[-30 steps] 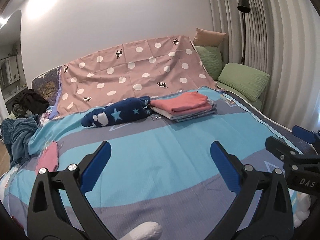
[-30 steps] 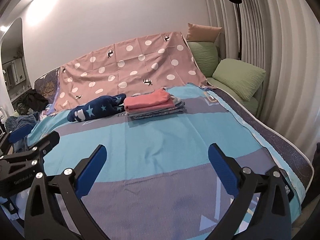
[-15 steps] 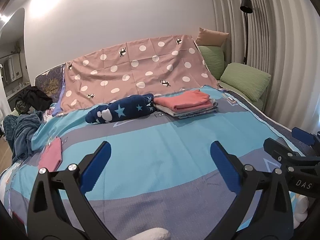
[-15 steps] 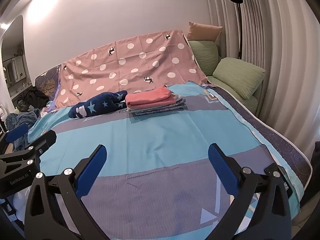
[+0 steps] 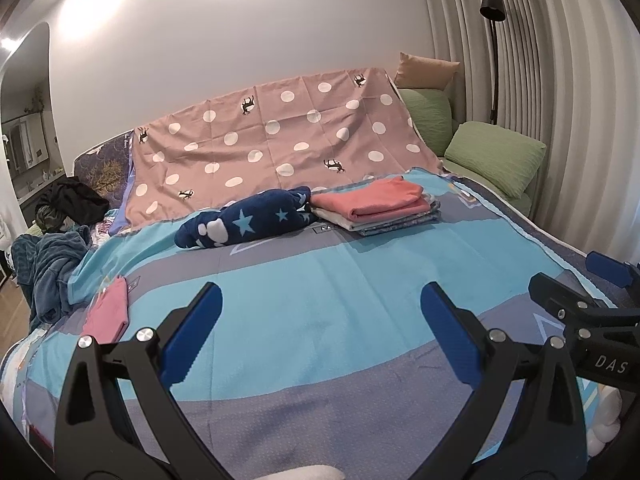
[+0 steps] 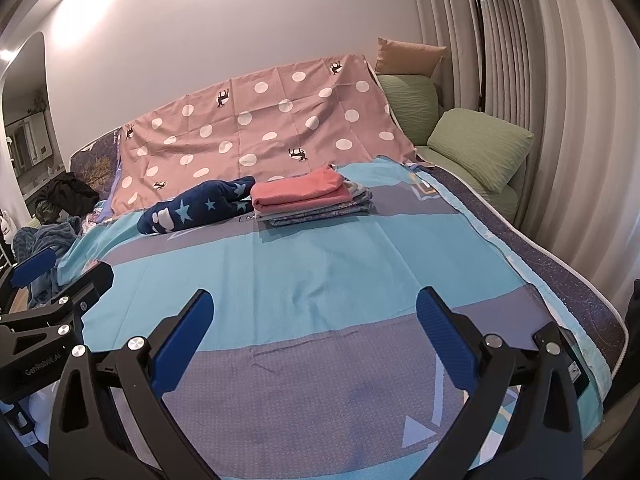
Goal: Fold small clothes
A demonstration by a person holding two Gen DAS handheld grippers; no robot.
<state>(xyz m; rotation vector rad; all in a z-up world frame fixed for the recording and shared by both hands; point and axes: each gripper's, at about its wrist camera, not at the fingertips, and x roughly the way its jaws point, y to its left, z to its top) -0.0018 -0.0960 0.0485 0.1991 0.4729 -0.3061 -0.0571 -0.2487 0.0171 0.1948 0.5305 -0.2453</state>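
A stack of folded clothes (image 5: 376,208) (image 6: 312,196) with a coral piece on top lies at the far side of the bed. Beside it on the left rests a rumpled navy garment with stars (image 5: 244,222) (image 6: 196,210). A small pink garment (image 5: 108,312) lies flat near the bed's left edge. My left gripper (image 5: 322,322) hovers open and empty over the blue and grey bedspread (image 5: 320,280), well short of the clothes. My right gripper (image 6: 314,322) is open and empty too, level with it on the right.
A pink polka-dot sheet (image 5: 276,144) drapes the headboard. Green pillows (image 5: 492,156) and a floor lamp (image 5: 494,4) stand at the right by the curtain. A teal blanket (image 5: 52,264) and dark clothes (image 5: 68,200) are piled off the bed's left side.
Both cameras have shifted slightly, so the bed and clothes sit a bit differently in view. Both grippers stay open and the clothes have not moved.
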